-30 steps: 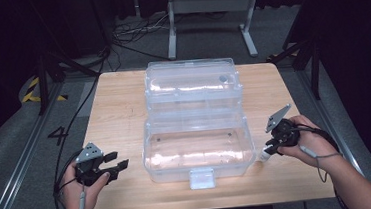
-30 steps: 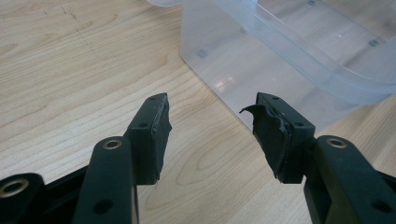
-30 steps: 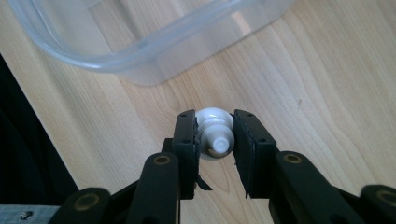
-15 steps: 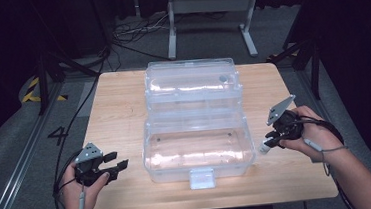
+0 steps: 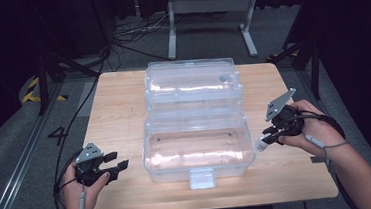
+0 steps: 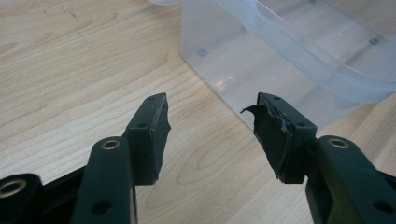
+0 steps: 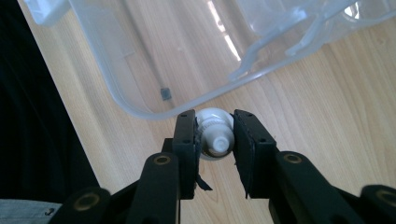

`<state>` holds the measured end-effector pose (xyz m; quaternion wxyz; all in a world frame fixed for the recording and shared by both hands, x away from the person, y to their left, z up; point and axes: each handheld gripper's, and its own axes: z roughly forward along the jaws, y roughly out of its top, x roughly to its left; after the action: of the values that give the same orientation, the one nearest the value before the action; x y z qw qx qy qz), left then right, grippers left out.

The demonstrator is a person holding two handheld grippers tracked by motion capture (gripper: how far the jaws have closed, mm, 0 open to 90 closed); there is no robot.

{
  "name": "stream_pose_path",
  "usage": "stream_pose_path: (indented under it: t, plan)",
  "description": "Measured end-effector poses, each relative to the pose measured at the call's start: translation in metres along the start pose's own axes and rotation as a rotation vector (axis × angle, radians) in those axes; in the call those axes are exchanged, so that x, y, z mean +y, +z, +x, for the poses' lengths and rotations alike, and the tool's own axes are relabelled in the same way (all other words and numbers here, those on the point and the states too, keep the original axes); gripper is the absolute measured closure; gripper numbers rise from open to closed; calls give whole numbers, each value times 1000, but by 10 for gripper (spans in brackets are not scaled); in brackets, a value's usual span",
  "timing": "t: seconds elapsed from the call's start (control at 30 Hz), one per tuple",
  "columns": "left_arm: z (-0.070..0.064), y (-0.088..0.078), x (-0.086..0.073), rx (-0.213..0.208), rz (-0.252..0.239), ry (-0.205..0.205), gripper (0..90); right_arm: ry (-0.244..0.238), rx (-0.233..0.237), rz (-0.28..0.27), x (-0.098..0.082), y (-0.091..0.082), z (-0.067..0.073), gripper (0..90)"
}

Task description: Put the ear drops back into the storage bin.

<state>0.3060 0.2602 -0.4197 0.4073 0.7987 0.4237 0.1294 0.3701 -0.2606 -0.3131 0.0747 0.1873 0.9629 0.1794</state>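
Pale wood-grain table (image 5: pixel 124 114): no readable writing. Clear plastic lidded storage box (image 5: pixel 199 151), open, centred, latch at the near edge. Right gripper (image 7: pixel 214 140), near the right edge beside the box, clamps a small white ribbed-cap object (image 7: pixel 215 133), largely hidden. Left gripper (image 6: pixel 210 135), near-left corner, jaws apart, empty.

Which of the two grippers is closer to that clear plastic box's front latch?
Right. The right gripper sits at the box's right end; the left gripper lies off its left end, farther from the latch.
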Motion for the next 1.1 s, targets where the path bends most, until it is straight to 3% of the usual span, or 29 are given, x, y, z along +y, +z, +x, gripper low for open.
stream_pose_path:
  t: [0.57, 1.1]
  plan:
    - [1, 0, 0, -2, 3, 1, 457, -80, -10, -19, 31, -25, 12, 713]
    - [1, 0, -1, -5, 4, 2, 456, -170, 44, -13, 65, -18, 25, 713]
